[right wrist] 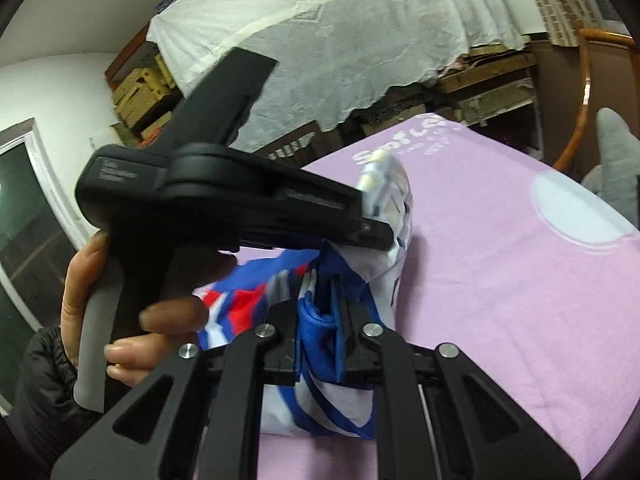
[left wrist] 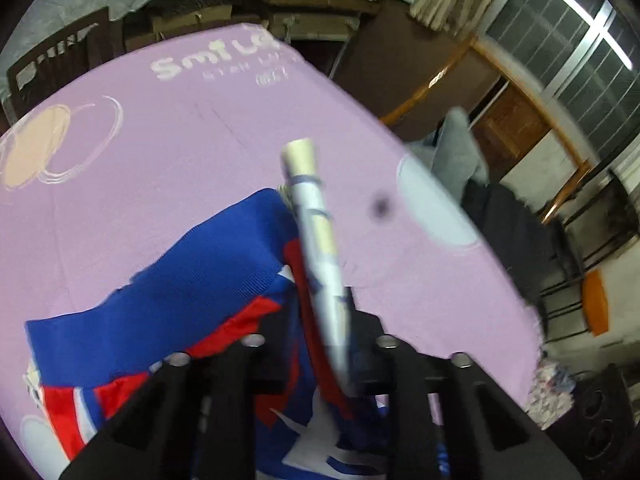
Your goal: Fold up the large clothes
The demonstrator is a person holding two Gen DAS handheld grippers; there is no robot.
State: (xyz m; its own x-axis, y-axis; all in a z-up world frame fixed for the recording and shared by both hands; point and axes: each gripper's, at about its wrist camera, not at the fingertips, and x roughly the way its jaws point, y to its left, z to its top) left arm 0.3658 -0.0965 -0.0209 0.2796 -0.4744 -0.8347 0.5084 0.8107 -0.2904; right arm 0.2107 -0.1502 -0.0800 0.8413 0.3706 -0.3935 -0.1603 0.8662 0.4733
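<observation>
A: Where is the garment?

B: The blue, red and white garment lies partly bunched on the lilac-covered surface, with one portion lifted off it. In the right wrist view a blue fold sits pinched between the pads of the right claw, so that claw is clamped on cloth.

A: And the left one?

B: The left claw also looks closed on the fabric: a red and blue edge runs up between its narrowed fingers, and a pale, taped finger stands above it. From the right camera, the left tool crosses the view, held by the person's left hand, its tip meeting white cloth.

A: Why both grips so close together?

B: My guess is that they hold neighbouring points of one edge, so the piece can be raised and laid over evenly. The cover gives a flat place to land the fold.

A: Anything nearby?

B: A grey cushion beyond the surface's edge, well apart.
</observation>
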